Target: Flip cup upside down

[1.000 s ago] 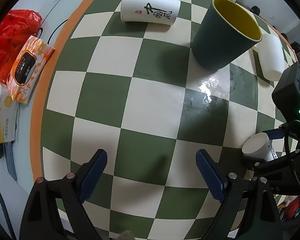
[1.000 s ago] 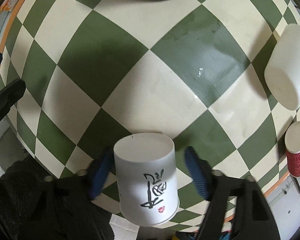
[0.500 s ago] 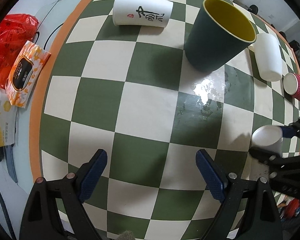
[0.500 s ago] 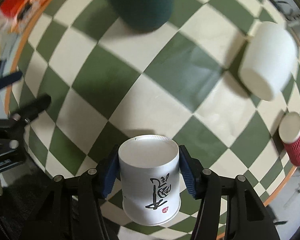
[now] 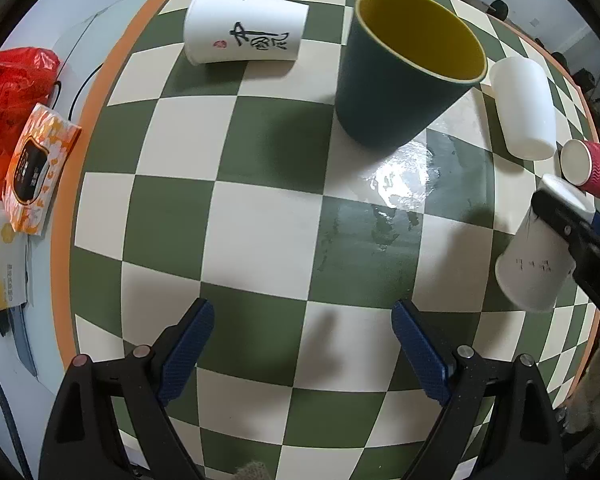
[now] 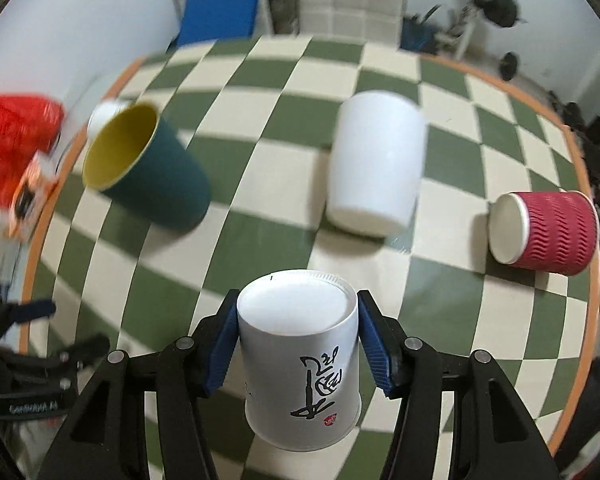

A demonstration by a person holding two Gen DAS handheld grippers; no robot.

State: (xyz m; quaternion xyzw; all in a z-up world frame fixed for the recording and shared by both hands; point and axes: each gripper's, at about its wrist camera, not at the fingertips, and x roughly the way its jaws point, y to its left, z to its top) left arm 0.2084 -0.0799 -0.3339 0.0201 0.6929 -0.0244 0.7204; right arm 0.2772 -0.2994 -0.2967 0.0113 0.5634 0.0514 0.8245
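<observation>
- At the far left, off the checkered cloth, a crinkled red plastic bag (image 5: 8,92) lies beside a glossy orange wipes pack (image 5: 40,168).
- The table (image 5: 260,216) wears a green-and-cream checkered cover with an orange border; a wet, shiny patch glints near its middle.
- A white paper cup with black brush lettering (image 5: 246,28) lies on its side at the far left of the cloth.
- Just right of it stands a dark green cup with a yellow inside (image 5: 404,76), upright, smooth and tapered, mouth up.
- A plain white cup (image 5: 524,108) lies on its side further right, near the green one but apart from it.
- A red ribbed paper cup (image 5: 590,168) lies on its side near the right border.
- The left gripper (image 5: 302,350) hangs above bare checks, its blue ridged pads spread wide with nothing between them.
- The right gripper (image 6: 298,344) is clamped on the task's cup (image 6: 300,364), a white paper cup with black calligraphy; the pads press both sides just below its base, which faces the camera, mouth toward the gripper body.
- The cup is held off the table, near the front right edge, well clear of the other cups.
</observation>
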